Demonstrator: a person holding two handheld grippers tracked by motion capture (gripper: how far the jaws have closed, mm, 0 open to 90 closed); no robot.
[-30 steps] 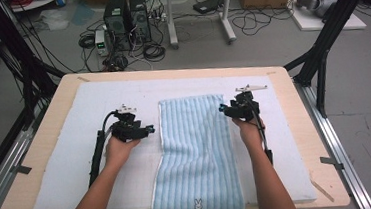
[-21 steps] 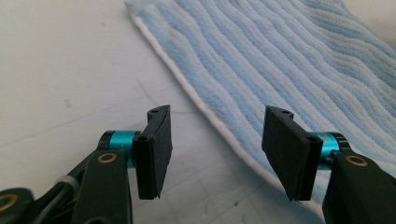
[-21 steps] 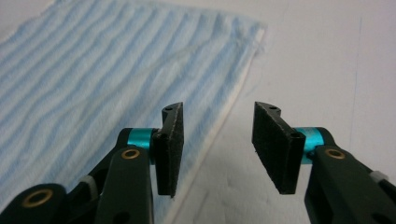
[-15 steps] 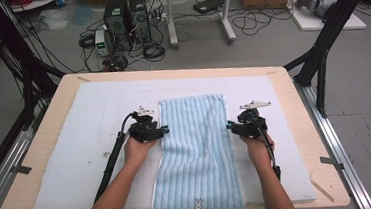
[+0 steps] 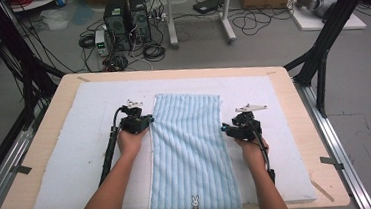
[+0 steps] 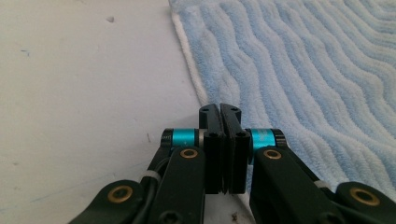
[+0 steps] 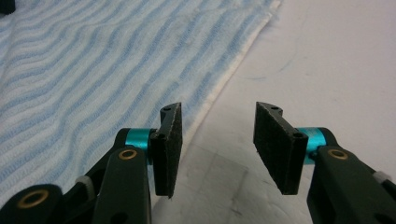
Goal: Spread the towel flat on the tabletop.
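Two claws at a striped towel's long edges

The towel (image 5: 192,154) lies flat mid-worktop (image 5: 296,141). The left claw (image 5: 147,121) has just closed together at its edge, pinching nothing visible; the right claw (image 5: 224,128) stands apart.

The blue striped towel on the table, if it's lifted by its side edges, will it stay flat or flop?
Probably flop: the towel is soft ribbed terry lying limp, its near end drooping over the table edge. It looks light. The fuzzy pile should grip rather than slip, though a thin edge may slide out.
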